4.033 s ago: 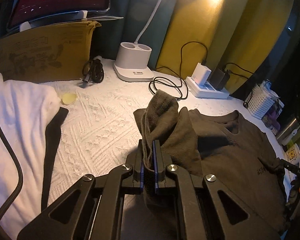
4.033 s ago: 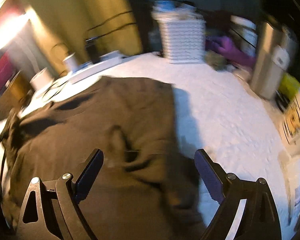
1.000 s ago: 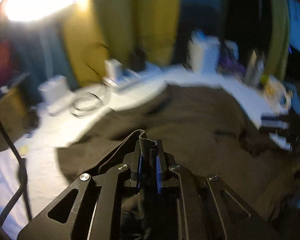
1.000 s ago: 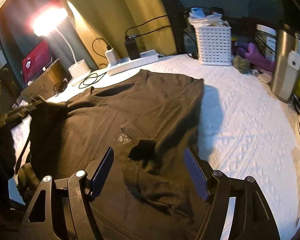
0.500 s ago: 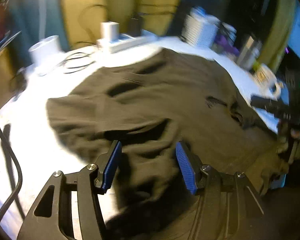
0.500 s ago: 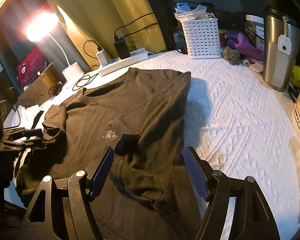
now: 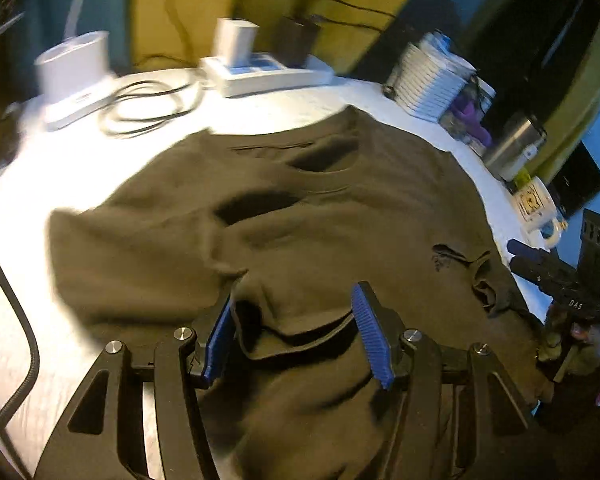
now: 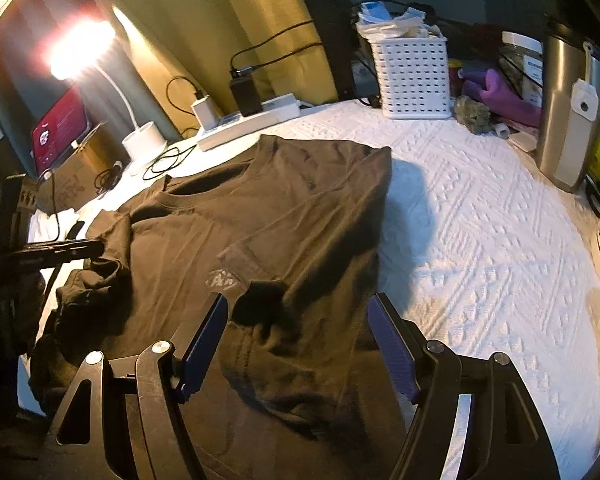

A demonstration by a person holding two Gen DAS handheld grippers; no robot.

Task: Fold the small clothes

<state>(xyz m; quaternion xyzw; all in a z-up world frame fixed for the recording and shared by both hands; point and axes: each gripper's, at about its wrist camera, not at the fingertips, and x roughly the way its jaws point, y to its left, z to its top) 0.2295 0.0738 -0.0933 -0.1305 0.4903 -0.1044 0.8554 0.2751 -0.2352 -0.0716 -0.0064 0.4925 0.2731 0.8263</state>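
A dark brown T-shirt [image 7: 320,216] lies spread on the white textured cloth, neck toward the lamp. My left gripper [image 7: 292,300] hangs open just over its left side. A rumpled fold of the sleeve lies loose between the blue pads [image 7: 370,336], and neither pad presses it. In the right wrist view the same T-shirt [image 8: 260,208] has its right sleeve folded inward, and my right gripper [image 8: 298,300] stands open above that fold with nothing gripped. The left gripper [image 8: 40,254] shows at that view's left edge, and the right gripper [image 7: 540,264] shows at the far right of the left wrist view.
A lamp base [image 7: 76,68], a coiled cable [image 7: 148,108] and a power strip [image 7: 260,74] line the back. A white basket [image 8: 414,76], a steel tumbler [image 8: 572,112] and purple items stand at the back right. A lit tablet [image 8: 60,128] leans at the left.
My left gripper opened and let the sleeve go, then sank and turned toward the shirt; the sleeve now lies folded on the shirt. The right gripper stayed put and open.
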